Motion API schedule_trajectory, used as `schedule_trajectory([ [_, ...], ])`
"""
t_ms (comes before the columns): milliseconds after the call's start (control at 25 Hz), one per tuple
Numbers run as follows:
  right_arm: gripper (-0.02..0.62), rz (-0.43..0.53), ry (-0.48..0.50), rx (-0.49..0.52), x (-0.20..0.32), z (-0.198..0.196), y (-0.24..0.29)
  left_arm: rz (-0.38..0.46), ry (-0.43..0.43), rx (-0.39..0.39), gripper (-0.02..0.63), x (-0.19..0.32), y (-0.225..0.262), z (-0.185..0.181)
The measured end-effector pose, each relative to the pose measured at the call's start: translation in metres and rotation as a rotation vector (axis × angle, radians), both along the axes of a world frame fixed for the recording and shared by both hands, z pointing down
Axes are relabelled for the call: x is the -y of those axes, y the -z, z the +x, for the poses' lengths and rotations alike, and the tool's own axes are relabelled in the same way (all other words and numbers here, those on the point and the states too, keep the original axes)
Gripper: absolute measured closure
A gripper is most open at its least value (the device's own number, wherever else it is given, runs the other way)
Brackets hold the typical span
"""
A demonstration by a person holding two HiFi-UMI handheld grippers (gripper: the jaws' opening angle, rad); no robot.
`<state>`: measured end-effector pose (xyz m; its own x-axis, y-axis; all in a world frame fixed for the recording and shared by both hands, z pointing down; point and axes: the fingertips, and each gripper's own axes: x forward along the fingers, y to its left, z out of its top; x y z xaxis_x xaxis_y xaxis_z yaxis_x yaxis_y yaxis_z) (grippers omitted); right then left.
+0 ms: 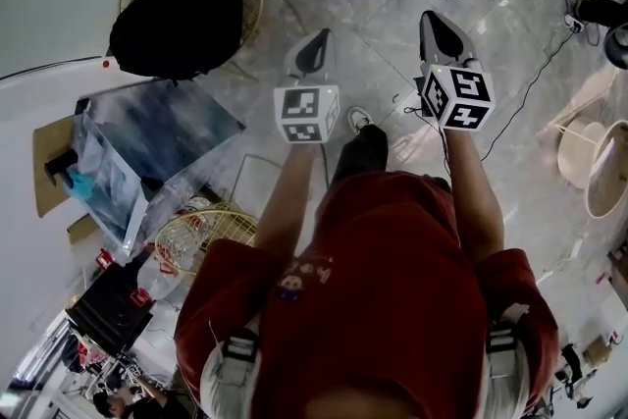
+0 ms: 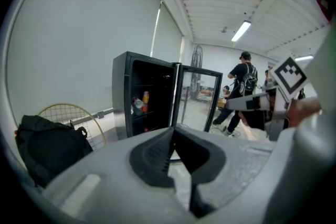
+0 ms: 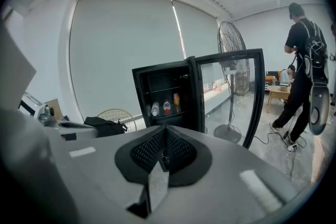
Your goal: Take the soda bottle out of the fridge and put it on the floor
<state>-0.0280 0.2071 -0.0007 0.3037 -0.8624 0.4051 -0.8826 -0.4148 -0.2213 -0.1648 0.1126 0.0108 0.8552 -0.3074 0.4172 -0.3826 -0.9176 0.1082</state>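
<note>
**Left tool** [image 1: 312, 52]: jaws closed with nothing between them, held out at the centre of the head view.

**Right tool** [image 1: 444, 32]: jaws also closed and empty. Both tools point toward the fridge, which suggests an approach, and neither is opened for a grasp yet.

**Fridge** [image 3: 139, 102]: black, in the middle of the right gripper view. Its glass door [image 3: 231, 86] stands wide open, leaving the shelves reachable.

**Soda bottle** [image 3: 166, 107]: upright on the middle shelf, between a second bottle [image 3: 155, 109] and a can [image 3: 176, 98]. It is probably the red-labelled one, though that is not certain. It is well apart from both tools.

**Floor** [image 1: 383, 25]: grey tile, the bottle's destination.
</note>
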Motion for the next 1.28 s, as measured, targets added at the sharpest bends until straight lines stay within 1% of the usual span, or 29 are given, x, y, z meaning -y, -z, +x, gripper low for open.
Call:
schedule_trajectory([
  [160,0.595,0.007,0.006,0.003,-0.006,0.009,0.001,0.018,0.002,-0.013,0.606,-0.005,0.008,0.012],
  [320,0.595,0.036,0.03,0.001,-0.009,0.031,0.003,0.04,0.034,-0.017,0.606,-0.012,0.01,0.03],
  [480,0.595,0.058,0.067,0.016,-0.007,0.058,0.002,0.074,0.083,0.007,0.606,-0.011,0.013,0.049],
  [640,0.595,0.057,0.137,0.031,0.0,0.087,0.0,0.091,0.16,0.007,0.606,-0.009,0.026,0.07],
  [840,0.595,0.065,0.204,0.034,0.01,0.13,0.002,0.1,0.246,0.023,0.606,-0.003,0.032,0.106],
  [1040,0.595,0.075,0.256,0.047,0.015,0.174,0.002,0.125,0.29,0.028,0.606,-0.005,0.041,0.146],
  [1280,0.595,0.099,0.313,0.059,0.022,0.21,0.004,0.149,0.331,0.047,0.606,-0.007,0.048,0.183],
])
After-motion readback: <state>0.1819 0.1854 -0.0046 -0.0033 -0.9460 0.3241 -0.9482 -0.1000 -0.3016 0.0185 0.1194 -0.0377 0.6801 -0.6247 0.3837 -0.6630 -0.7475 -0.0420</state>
